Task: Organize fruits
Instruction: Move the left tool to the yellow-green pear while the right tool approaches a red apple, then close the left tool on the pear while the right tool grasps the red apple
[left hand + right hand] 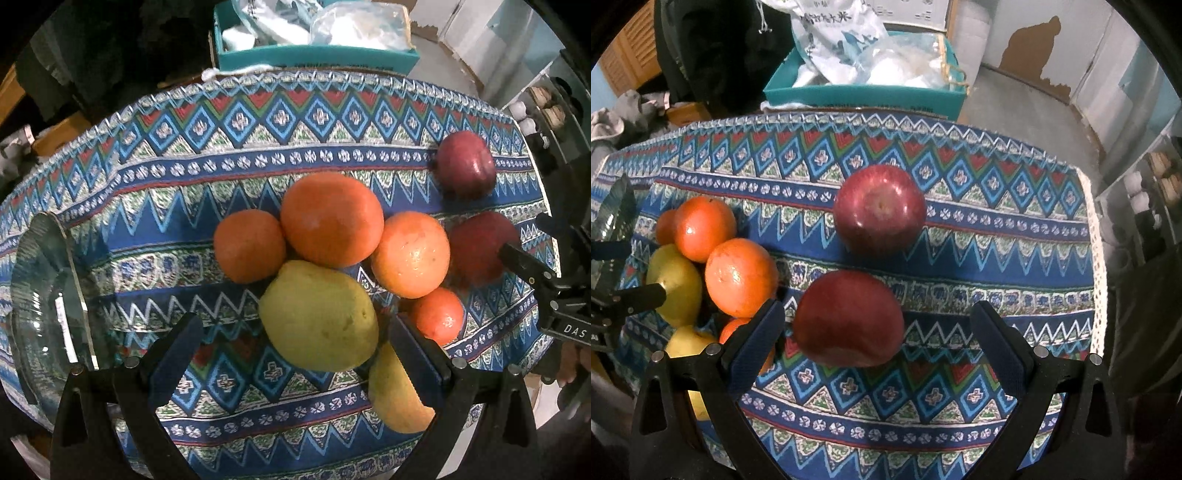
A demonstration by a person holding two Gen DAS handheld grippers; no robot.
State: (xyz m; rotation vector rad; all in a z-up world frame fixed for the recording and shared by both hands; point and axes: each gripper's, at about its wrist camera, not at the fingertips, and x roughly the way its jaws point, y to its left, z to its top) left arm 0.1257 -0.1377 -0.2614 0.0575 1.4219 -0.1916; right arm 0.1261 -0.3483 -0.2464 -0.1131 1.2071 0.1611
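A: Nine fruits on the patterned cloth over the counter. Left to right, go.

B: Far left, glass bowl at the cloth's edge — well apart from the pile. Then the left gripper, jaws spread wide, holding nothing. The yellow pear sits between them, touching neither pad as far as I can tell.

A: The cluster?

B: Small orange on the left, touching the big orange behind the pear. Third orange just right of that. A small reddish-orange one sits in front of it, beside the right-hand finger of the left gripper. A second yellow fruit is partly hidden behind that finger.

A: Apples?

B: Two red ones, right of the pile. Near apple sits between the jaws of the right gripper — jaws wide open, no contact on either side. Far apple sits behind it, apart, stem end up.

A: Background?

B: Teal box with white bags past the counter's far edge. Shelving on the far right, contents too blurred to name.
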